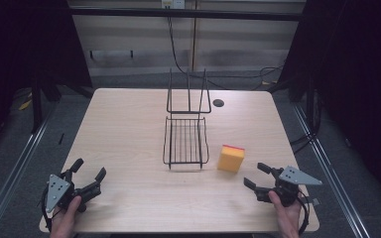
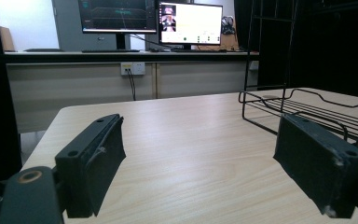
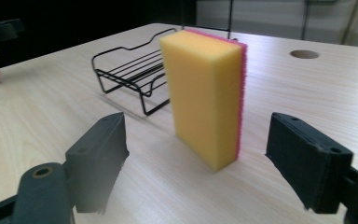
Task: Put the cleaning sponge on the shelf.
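Sponge stands beside wire rack, outside it.

Rack at frame centre on the table. Sponge just right of it; grippers at lower corners.

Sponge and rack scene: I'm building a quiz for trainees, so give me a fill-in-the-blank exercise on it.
1. The sponge stands on its edge, yellow with a thin ____ layer on one face.
2. The black wire rack sits on the table, and nothing lies ____ it.
3. The right gripper faces the sponge with its jaws ____.
4. The left gripper holds ____.

Missing words: pink; in; open; nothing
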